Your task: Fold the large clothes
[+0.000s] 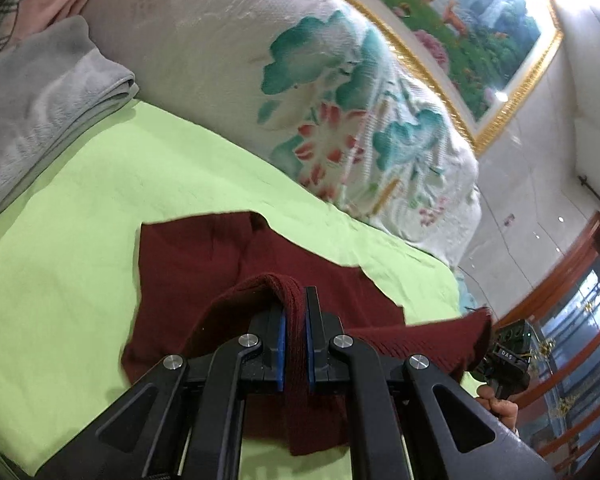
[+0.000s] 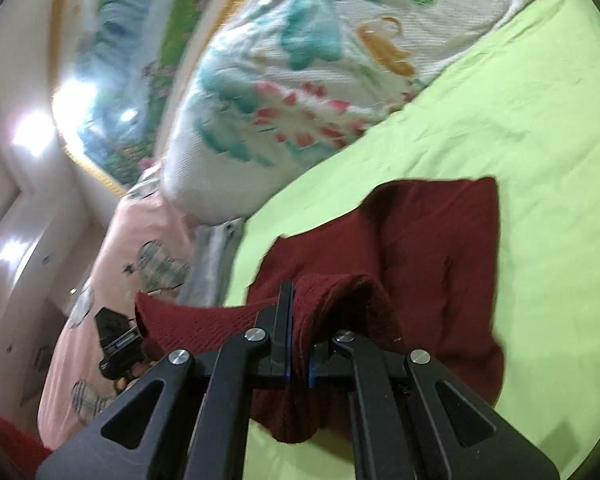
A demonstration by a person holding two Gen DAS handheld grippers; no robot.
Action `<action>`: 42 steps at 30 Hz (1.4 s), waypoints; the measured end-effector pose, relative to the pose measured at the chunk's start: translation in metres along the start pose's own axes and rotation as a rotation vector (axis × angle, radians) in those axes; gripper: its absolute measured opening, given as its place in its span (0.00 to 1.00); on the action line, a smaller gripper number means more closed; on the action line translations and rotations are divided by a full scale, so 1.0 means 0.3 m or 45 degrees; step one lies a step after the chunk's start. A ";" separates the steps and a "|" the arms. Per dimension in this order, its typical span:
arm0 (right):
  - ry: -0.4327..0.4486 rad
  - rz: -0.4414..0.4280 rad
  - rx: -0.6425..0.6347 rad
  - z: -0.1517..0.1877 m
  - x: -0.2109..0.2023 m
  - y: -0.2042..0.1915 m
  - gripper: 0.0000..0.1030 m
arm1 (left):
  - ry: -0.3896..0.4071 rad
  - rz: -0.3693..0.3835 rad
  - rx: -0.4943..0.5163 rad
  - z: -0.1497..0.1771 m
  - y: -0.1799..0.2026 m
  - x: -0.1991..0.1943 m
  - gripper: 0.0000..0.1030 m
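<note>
A dark red knitted garment (image 1: 192,264) lies on the light green bed sheet (image 1: 80,240), with its near edge lifted off the sheet. My left gripper (image 1: 295,300) is shut on a ribbed fold of that edge. My right gripper (image 2: 298,300) is shut on another part of the same garment (image 2: 432,240). The knit stretches taut between the two grippers. The other hand-held gripper (image 1: 508,354) shows at the right of the left wrist view, and the left one (image 2: 118,342) shows at the left of the right wrist view.
A white quilt with a teal and red flower print (image 1: 320,100) is rolled up along the far side of the bed. A folded grey blanket (image 1: 40,92) lies at the left. A pink quilt (image 2: 112,264) and a gold-framed picture (image 1: 480,20) lie beyond.
</note>
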State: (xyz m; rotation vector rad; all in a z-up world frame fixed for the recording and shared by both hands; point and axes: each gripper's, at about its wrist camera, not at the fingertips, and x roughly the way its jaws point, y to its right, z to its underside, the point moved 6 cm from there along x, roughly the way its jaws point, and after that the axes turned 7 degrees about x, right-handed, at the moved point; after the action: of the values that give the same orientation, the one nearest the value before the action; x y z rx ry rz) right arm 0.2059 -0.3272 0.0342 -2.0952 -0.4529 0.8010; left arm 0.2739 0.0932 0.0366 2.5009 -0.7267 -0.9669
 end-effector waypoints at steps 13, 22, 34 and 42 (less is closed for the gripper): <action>-0.061 0.367 0.133 -0.152 0.299 0.323 0.05 | -0.198 -0.228 -0.035 -0.049 -0.269 0.515 0.06; -0.020 0.342 0.163 -0.148 0.238 0.299 0.28 | -0.226 -0.211 -0.128 0.033 -0.312 0.490 0.15; -0.212 0.286 -0.287 0.073 0.327 -0.013 0.48 | -0.359 0.068 0.139 0.199 0.116 0.503 0.29; -0.202 0.556 -0.268 -0.057 0.487 0.166 0.45 | -0.356 -0.101 0.046 0.086 -0.120 0.636 0.01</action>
State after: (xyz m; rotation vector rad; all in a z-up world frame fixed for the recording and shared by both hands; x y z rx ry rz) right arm 0.3262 -0.2843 -0.0540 -2.3745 -0.1653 1.2224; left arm 0.3888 0.0078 -0.0973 2.4689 -0.7356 -1.3626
